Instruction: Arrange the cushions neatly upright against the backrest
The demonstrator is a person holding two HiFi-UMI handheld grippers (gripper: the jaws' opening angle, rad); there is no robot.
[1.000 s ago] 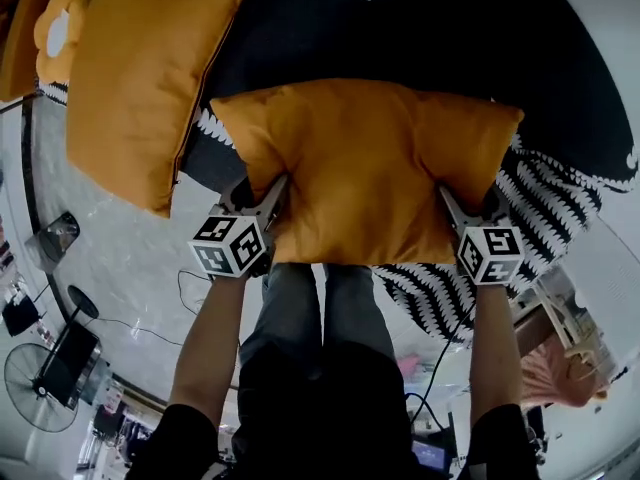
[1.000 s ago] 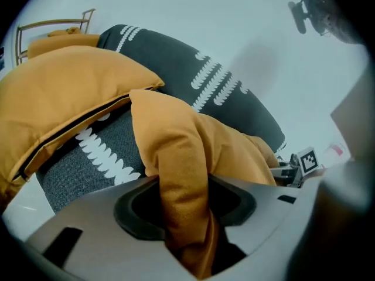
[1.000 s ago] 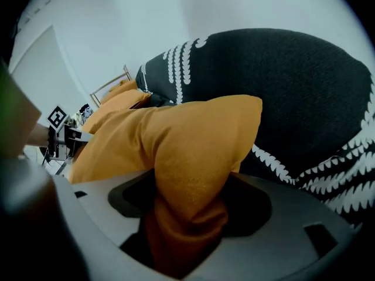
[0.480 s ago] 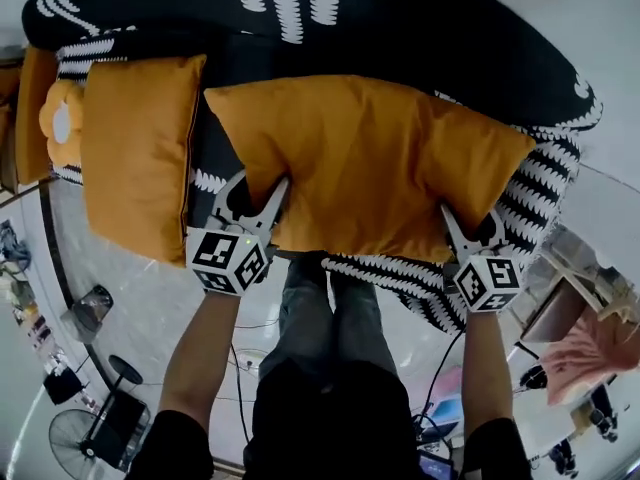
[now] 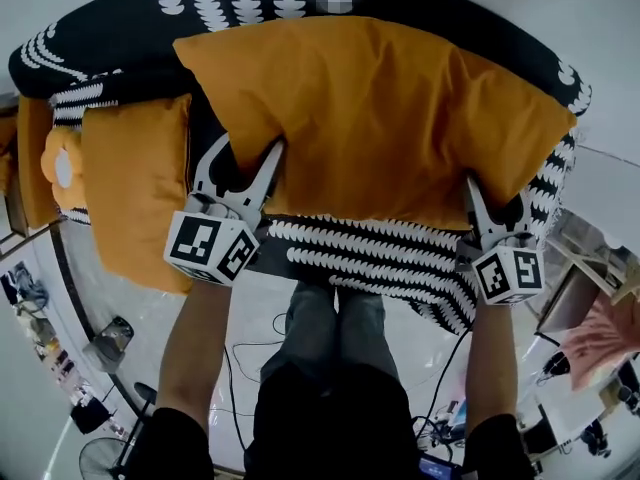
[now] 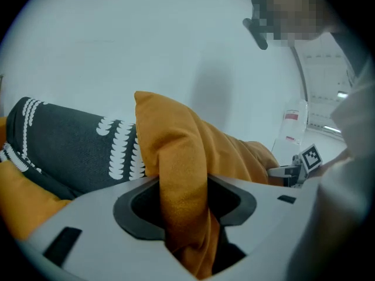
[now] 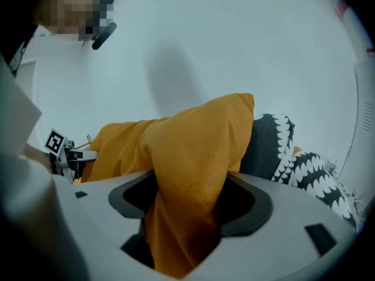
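Glossy pale floor [image 5: 120, 298] runs along the bottom of the head view, with some cables [image 5: 255, 343] and a fan [image 5: 100, 458] at lower left. A black sofa [image 5: 380, 258] with white leaf print fills the top. One big orange cushion [image 5: 380, 118] sits up high across the backrest [image 5: 100, 28] and covers most of it. The left gripper [image 5: 248, 148] is clamped on its lower left corner and the right gripper [image 5: 497, 193] on its lower right corner. Two more cushions are at the left: a second orange cushion [image 5: 135, 198] lying on the seat, just beside the held one, and a flower-shaped cushion [image 5: 62, 168] past it, with more orange at the very edge that I can't sort out. A second ago the big cushion was lower, over the seat's front edge. Now it's raised and the patterned seat front shows under it.

Left gripper view: white wall [image 6: 146, 45] behind, a thick fold of the cushion's corner pinched between the jaws, sofa print at the left, and the right gripper's marker cube peeking in at the right.

Right gripper view: same wall, the other corner bunched and squeezed between the jaws, sofa print at the right.
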